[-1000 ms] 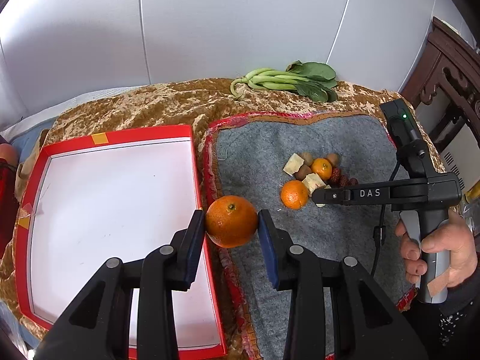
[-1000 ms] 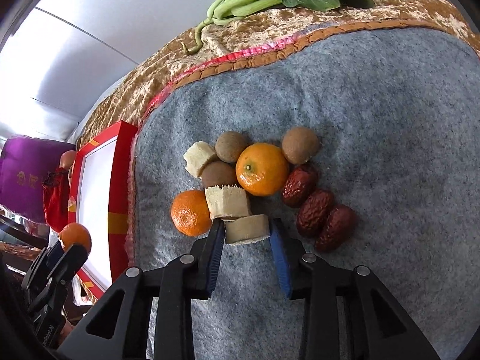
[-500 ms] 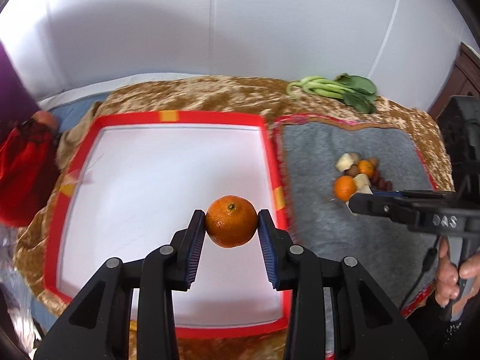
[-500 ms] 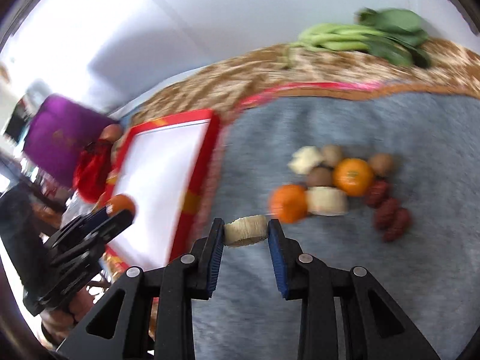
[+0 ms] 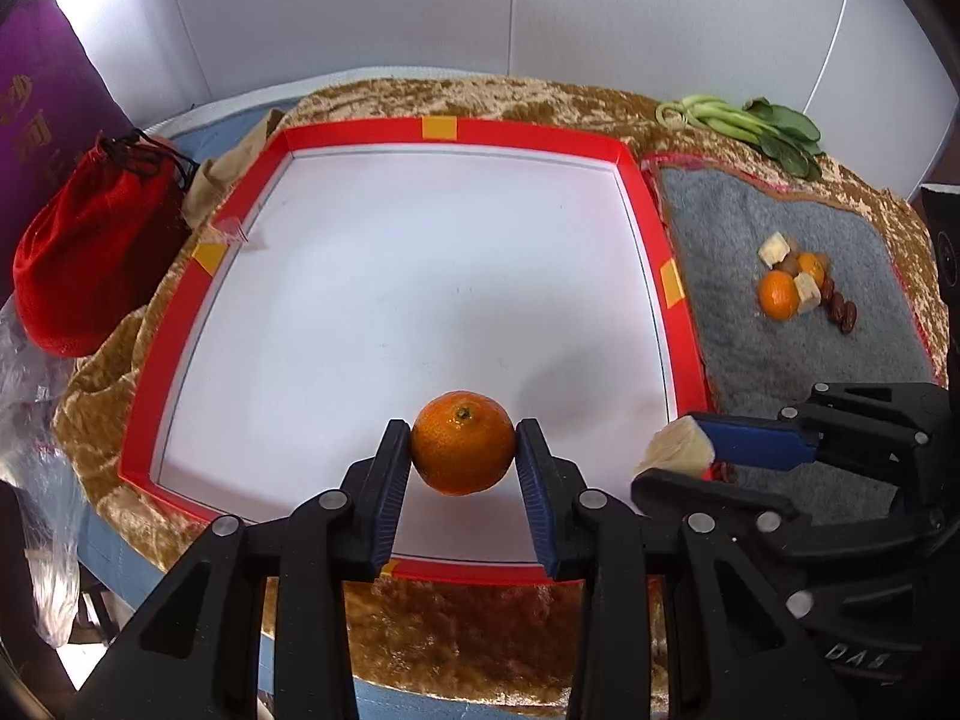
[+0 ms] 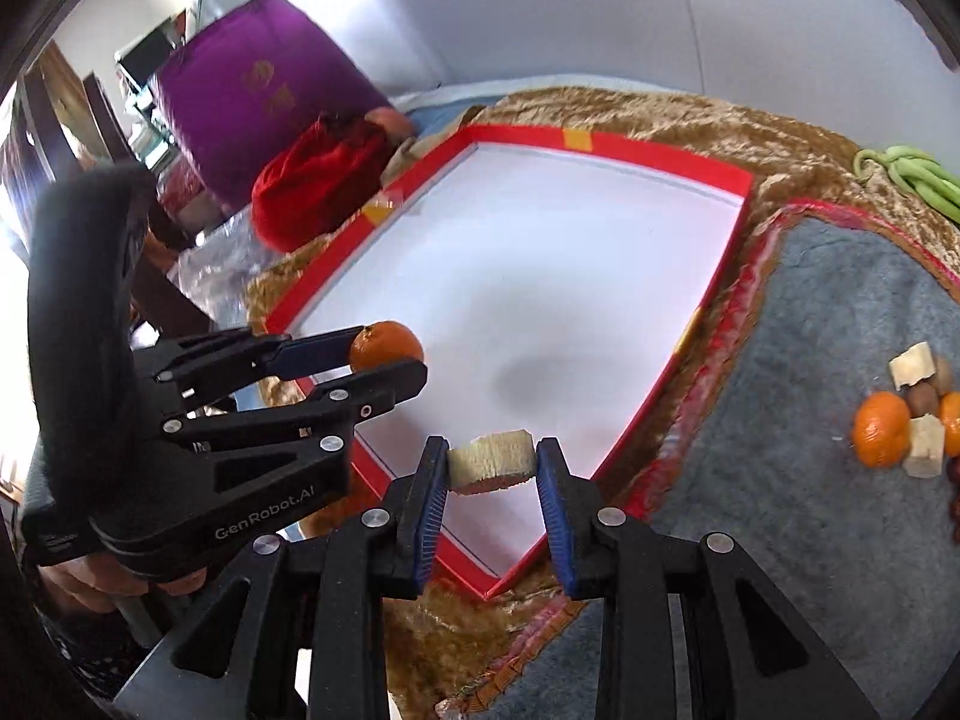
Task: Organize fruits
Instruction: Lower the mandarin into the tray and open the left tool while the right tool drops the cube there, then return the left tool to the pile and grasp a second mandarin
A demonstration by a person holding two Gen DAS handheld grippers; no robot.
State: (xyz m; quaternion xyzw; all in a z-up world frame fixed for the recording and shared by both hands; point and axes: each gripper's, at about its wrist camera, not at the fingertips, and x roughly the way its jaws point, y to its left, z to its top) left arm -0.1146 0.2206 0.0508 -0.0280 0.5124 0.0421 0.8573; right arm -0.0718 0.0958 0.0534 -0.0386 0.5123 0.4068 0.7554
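My left gripper (image 5: 463,459) is shut on an orange mandarin (image 5: 463,450) and holds it above the near part of the red-rimmed white tray (image 5: 444,129). My right gripper (image 6: 492,471) is shut on a pale sugarcane chunk (image 6: 492,459) above the tray's near right corner (image 6: 708,306). The right gripper with the chunk (image 5: 681,449) also shows in the left wrist view, and the left gripper with the mandarin (image 6: 386,345) in the right wrist view. The remaining fruit pile (image 5: 792,285) lies on the grey mat (image 5: 780,372): mandarins, pale chunks, brown round fruits, red dates.
A red drawstring bag (image 5: 90,252) and a purple box (image 5: 36,96) stand left of the tray. Green vegetables (image 5: 750,126) lie at the far right on the gold cloth (image 5: 480,96). A plastic bag (image 5: 36,480) hangs at the left edge.
Both grippers have swung left from the grey mat to above the tray. The right gripper lifted the pale chunk off the pile and carried it over; the left still holds the mandarin.
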